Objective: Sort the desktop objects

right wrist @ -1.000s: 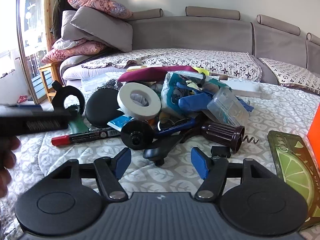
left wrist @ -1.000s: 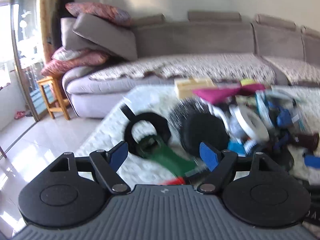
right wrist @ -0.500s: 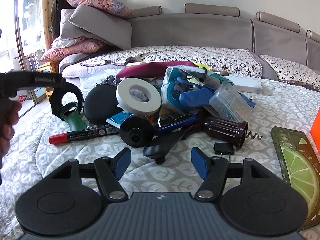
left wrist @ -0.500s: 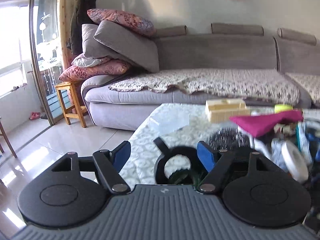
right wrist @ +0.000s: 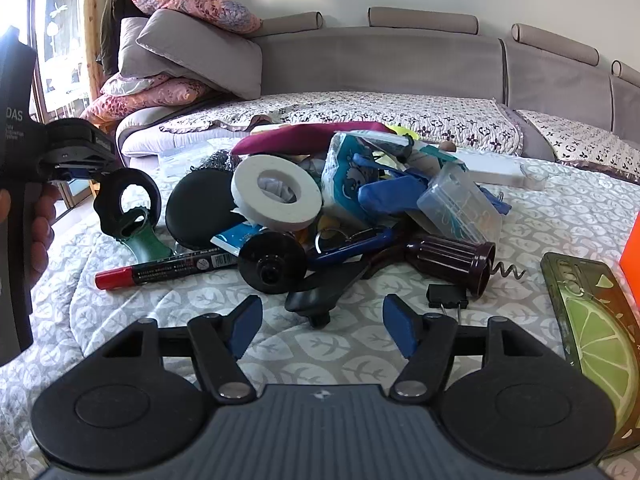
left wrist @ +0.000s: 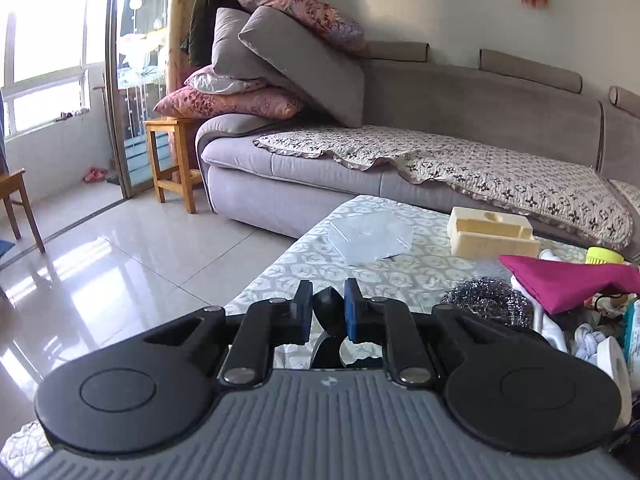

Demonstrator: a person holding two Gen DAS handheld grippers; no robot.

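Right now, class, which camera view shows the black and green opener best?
The right wrist view: the black and green opener shows whole there, ring and green handle, clamped at its tab by the left gripper. The left wrist view shows only the tab between the blue pads and a sliver of ring.

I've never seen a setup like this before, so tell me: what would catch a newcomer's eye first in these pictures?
Probably the heap of odds and ends on the patterned table cover: a white tape roll on top, a red-capped marker in front, a corkscrew to the right. At the far left, the left gripper is shut on a black-and-green opener. The right gripper is open, pointing at the heap.
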